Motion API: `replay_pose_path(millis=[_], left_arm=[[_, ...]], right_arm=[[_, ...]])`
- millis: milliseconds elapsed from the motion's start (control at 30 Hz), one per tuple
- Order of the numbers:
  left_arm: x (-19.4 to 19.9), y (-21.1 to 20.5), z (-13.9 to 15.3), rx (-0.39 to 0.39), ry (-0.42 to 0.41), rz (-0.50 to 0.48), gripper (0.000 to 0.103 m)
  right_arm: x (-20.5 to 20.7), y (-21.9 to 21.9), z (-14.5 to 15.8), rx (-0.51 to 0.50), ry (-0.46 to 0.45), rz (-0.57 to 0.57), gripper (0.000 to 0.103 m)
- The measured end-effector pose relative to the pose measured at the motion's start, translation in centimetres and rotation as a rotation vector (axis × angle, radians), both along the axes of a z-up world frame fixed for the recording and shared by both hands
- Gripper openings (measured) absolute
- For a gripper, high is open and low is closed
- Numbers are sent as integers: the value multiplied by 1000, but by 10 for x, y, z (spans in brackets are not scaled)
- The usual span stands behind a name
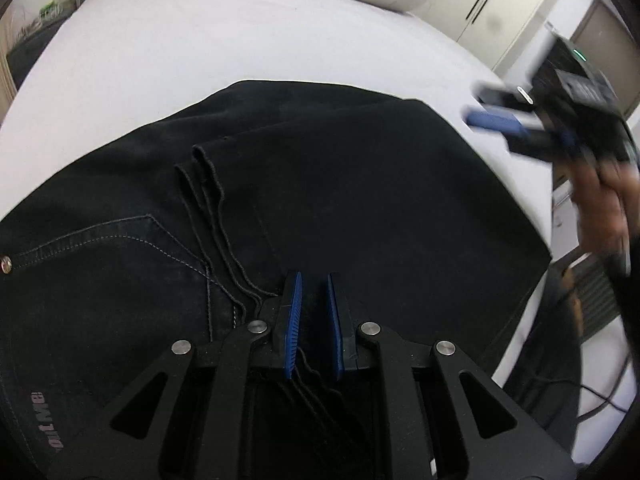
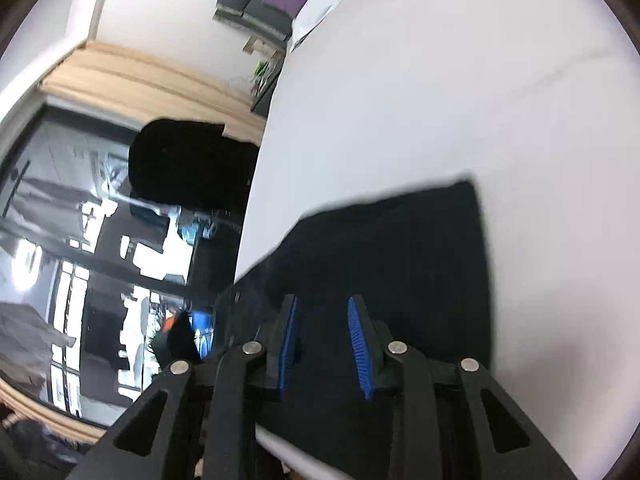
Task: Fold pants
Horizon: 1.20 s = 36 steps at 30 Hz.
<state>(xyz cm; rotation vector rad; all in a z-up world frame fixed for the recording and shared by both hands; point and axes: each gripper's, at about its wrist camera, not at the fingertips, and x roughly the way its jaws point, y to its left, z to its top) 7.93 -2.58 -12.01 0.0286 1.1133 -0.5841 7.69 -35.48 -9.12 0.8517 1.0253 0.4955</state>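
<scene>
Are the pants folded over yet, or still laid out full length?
Folded at least once: the black pants lie on the white bed with the leg hems stacked near the back pocket.

Bright even light, fisheye bending at dark edges, right view motion-blurred, pants (image 1: 320,184) detail perhaps lost in black

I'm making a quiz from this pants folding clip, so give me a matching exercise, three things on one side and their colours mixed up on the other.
Things:
1. pants
2. bed sheet
3. pads of the left gripper

Colours:
A. blue
B. black
C. white

Pairs: 1-B, 2-C, 3-A
</scene>
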Motion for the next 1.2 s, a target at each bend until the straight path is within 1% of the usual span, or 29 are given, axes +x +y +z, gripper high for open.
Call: replay_pose_path(millis=[100,133,167,200,233,300,467,533,567,667,700,733,833,900,1000,1067,1167,1200], left_arm=[[2,-6,-2,5,2,1,12],[1,-25,-2,2,4,1,12],[5,-24,-2,-5,8,0,12],[8,-23,-2,-13,15,2,12],[9,-21,-3,-18,19,2,12],[9,-22,-3,-21,20,1,12],[9,-18,-4,-27,15,1,12],[10,-15,-4,-32,12,3,12],[10,0,-2,-34,10,3,12],[4,-4,-7,-43,-1,7,12],[1,1,-7,-44,-4,8,12],[-1,2,-7,-43,-8,8,12],[-5,5,-7,-45,-16,14,12],[-10,7,-3,-58,-25,33,12],[-27,22,13,-90,-56,79,13],[-42,39,27,-124,-76,111,13],[-68,80,52,-203,-128,179,13],[-78,98,60,-228,-140,210,13]], right_arm=[[30,-10,-27,32,54,-13,30],[32,-7,-37,30,84,-11,29],[37,-9,-51,26,128,-8,26],[40,-15,-59,17,161,0,9],[42,-18,-64,14,171,5,0],[29,-27,-64,50,157,5,0],[-30,-24,-53,25,168,68,0],[-59,-19,-50,15,175,88,1],[-69,-16,-49,9,174,86,1],[-98,-22,-50,41,161,38,0],[-99,-23,-53,52,163,14,0],[-109,-26,-56,56,159,-7,0],[-113,-21,-60,-8,132,-30,0],[-116,-21,-59,-27,118,-47,0],[-118,-20,-57,-59,98,-55,0],[-118,-20,-55,-78,92,-67,0],[-123,-16,-43,-136,64,-97,1],[-126,-12,-33,-147,39,-110,19]])
